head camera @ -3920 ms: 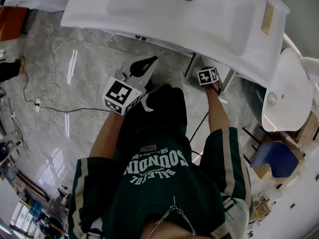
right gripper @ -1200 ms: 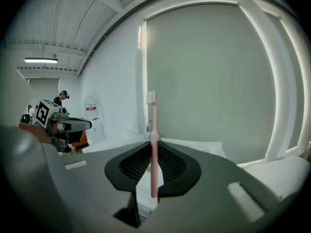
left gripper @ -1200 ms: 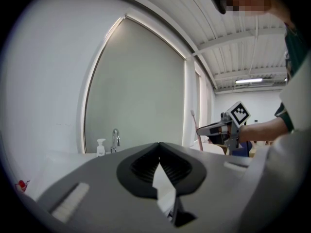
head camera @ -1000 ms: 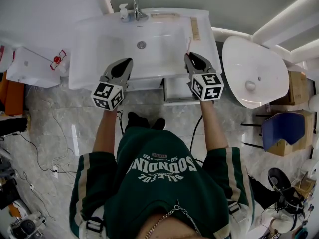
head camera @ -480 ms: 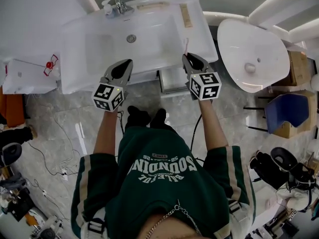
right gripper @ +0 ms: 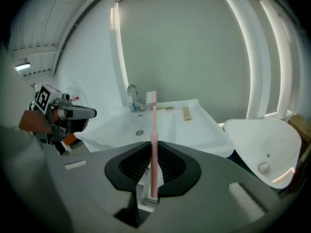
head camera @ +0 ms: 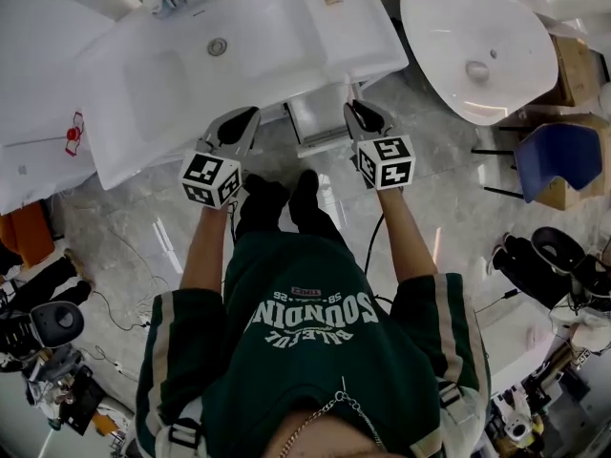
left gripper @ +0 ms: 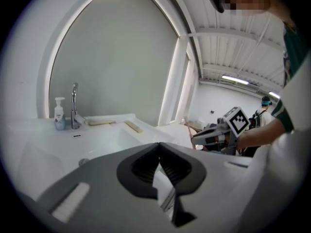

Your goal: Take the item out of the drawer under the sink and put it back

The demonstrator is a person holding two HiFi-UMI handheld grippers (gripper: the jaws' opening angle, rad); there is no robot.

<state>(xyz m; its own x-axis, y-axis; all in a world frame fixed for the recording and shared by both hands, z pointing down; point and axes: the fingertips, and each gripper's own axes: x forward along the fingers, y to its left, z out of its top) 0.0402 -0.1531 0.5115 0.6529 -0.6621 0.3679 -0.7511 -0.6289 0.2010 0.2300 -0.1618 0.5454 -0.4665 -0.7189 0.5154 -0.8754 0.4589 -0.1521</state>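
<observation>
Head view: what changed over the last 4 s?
Both grippers rose from under the sink to its front edge. The right gripper, then down by the drawer, now grips a pink toothbrush upright. Same for the last second: toothbrush held, drawer open. Left gripper is shut, empty.

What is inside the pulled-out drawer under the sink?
The drawer looks bare white in front; its back part is hidden under the sink. The right gripper holds the toothbrush.
</observation>
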